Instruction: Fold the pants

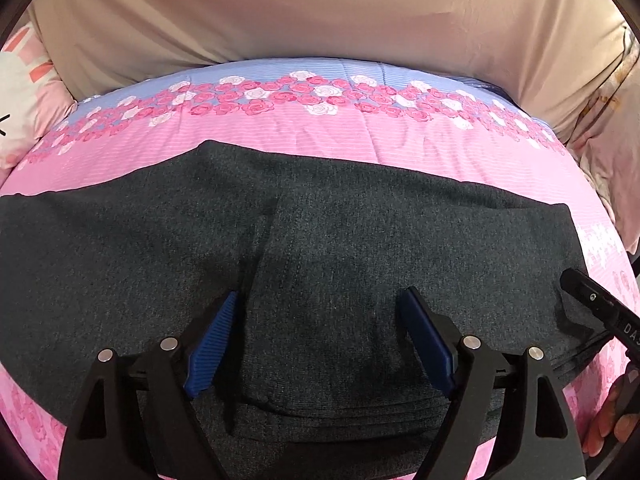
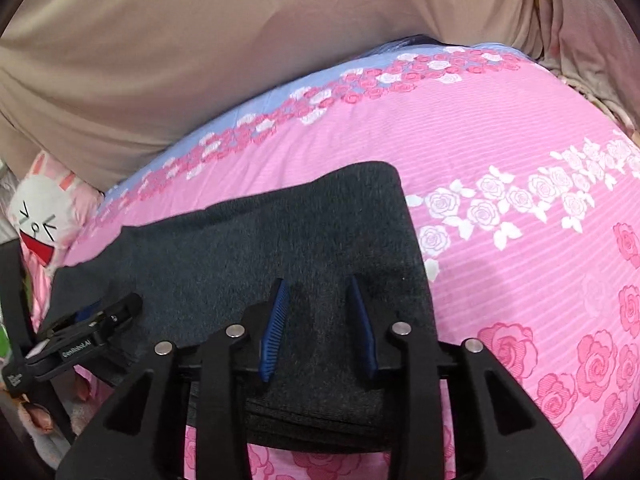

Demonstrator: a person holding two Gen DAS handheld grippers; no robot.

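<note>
Dark grey pants (image 1: 320,240) lie folded in layers on the pink rose bedspread (image 1: 320,136). My left gripper (image 1: 320,300) is open just above the folded layers near their front edge, blue pads wide apart, holding nothing. My right gripper (image 2: 318,286) is open over the right end of the pants (image 2: 280,232), pads apart and empty. The right gripper also shows at the right edge of the left wrist view (image 1: 596,300). The left gripper shows at the lower left of the right wrist view (image 2: 92,320).
A beige sheet (image 1: 320,12) covers the wall side behind the bed. A white and pink rabbit pillow (image 2: 44,216) lies at the bed's left end. The bedspread (image 2: 520,200) stretches open to the right of the pants.
</note>
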